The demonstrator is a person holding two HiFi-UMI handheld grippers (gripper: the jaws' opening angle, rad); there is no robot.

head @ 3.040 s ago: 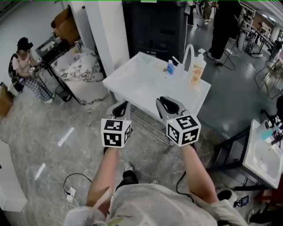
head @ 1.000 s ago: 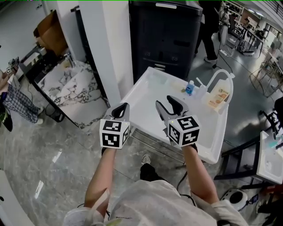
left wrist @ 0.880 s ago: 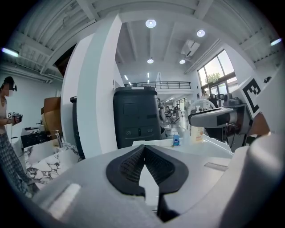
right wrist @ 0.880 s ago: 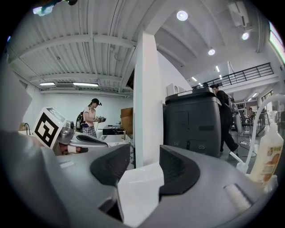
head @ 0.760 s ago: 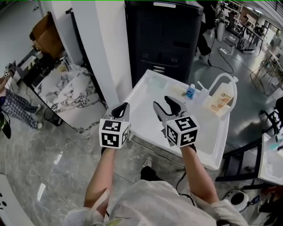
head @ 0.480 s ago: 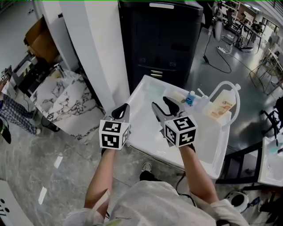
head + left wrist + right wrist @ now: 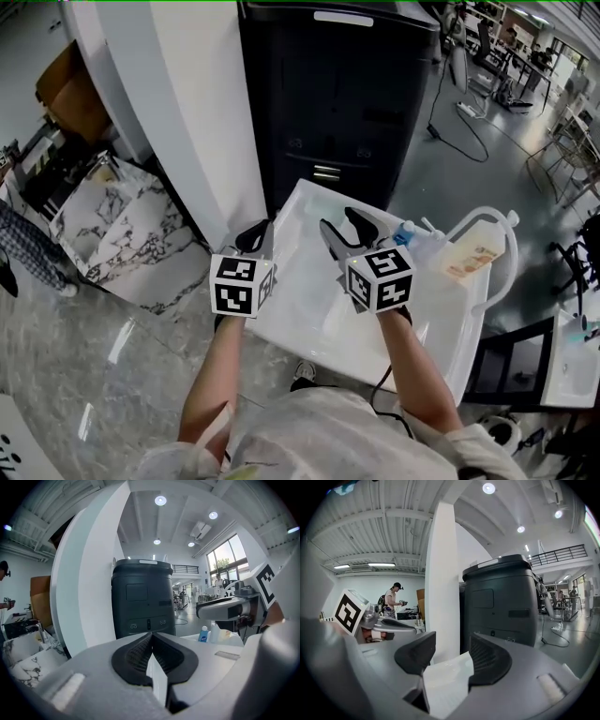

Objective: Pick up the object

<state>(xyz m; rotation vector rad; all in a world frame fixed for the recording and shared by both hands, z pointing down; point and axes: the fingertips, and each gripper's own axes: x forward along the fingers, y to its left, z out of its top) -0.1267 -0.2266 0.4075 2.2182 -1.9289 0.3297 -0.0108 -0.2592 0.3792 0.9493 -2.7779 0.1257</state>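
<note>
A white table [image 7: 309, 319] with a raised rim lies below both grippers. At its far right stand a small blue bottle [image 7: 404, 233] and a yellowish pump bottle [image 7: 472, 256], which leans to one side. My left gripper [image 7: 255, 234] hangs over the table's left edge, shut, with nothing in it; its pads [image 7: 151, 654] meet. The blue bottle [image 7: 203, 634] shows in the left gripper view beside my right gripper [image 7: 225, 607]. My right gripper [image 7: 342, 225] is over the table's middle, well short of the bottles. Its jaws [image 7: 447, 656] are opening and nothing is between them.
A tall dark cabinet [image 7: 337, 94] stands right behind the table, a white pillar [image 7: 197, 112] to its left. A white curved tube [image 7: 503, 246] arches over the pump bottle. A marbled slab [image 7: 122, 225] lies on the floor at left. A person [image 7: 392, 601] stands far off.
The whole view has closed in on the table and the dark cabinet; the table has come under both grippers. The right jaws stand a little wider. The left gripper stays shut.
</note>
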